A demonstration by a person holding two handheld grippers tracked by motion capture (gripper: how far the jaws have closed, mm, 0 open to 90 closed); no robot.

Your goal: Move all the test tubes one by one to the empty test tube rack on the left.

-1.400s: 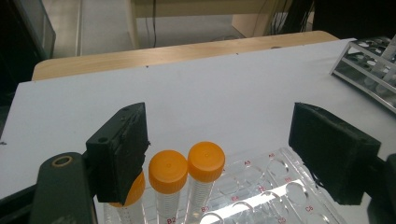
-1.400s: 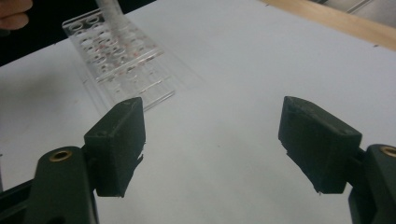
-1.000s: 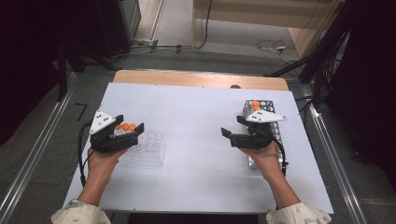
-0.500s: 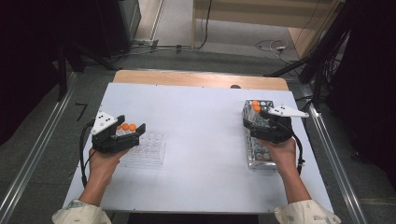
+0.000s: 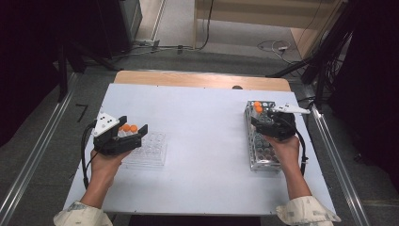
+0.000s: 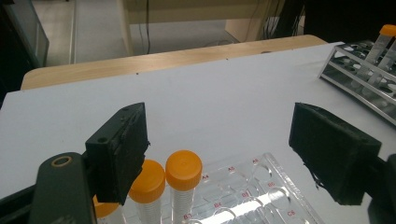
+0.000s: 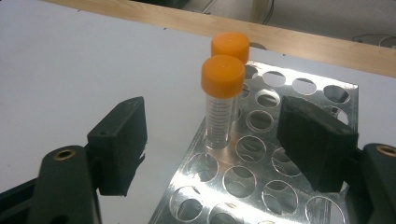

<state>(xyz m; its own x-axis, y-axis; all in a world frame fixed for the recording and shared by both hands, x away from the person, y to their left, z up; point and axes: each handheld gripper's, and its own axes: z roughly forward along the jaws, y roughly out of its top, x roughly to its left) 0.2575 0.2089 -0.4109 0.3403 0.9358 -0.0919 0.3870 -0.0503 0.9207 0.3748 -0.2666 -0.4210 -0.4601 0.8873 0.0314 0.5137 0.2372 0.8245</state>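
Observation:
My left gripper [image 5: 133, 125] hovers open over the left end of a clear well rack [image 5: 149, 150]. Two orange-capped tubes [image 6: 183, 164] stand in that rack close to its left jaw; neither pad presses on them. My right gripper [image 5: 263, 120] is over the far end of a metal tube rack [image 5: 263, 157]. An orange-capped tube [image 7: 223, 77] stands in the metal rack [image 7: 261, 186] between the jaws of the right gripper [image 7: 217, 140], with a gap on both sides. A second tube [image 7: 229, 44] stands just behind it. The right jaws have just been closing a little.
The racks rest on a white board [image 5: 202, 141] with a wooden strip [image 5: 202, 79] along its far edge. Metal rails [image 5: 339, 179] run along both sides. Cables lie on the floor beyond the table. Most holes of the metal rack hold nothing.
The right gripper has moved right and away from me, from beside the metal rack to over its far end, and its jaws have narrowed slightly. The left gripper has stayed put.

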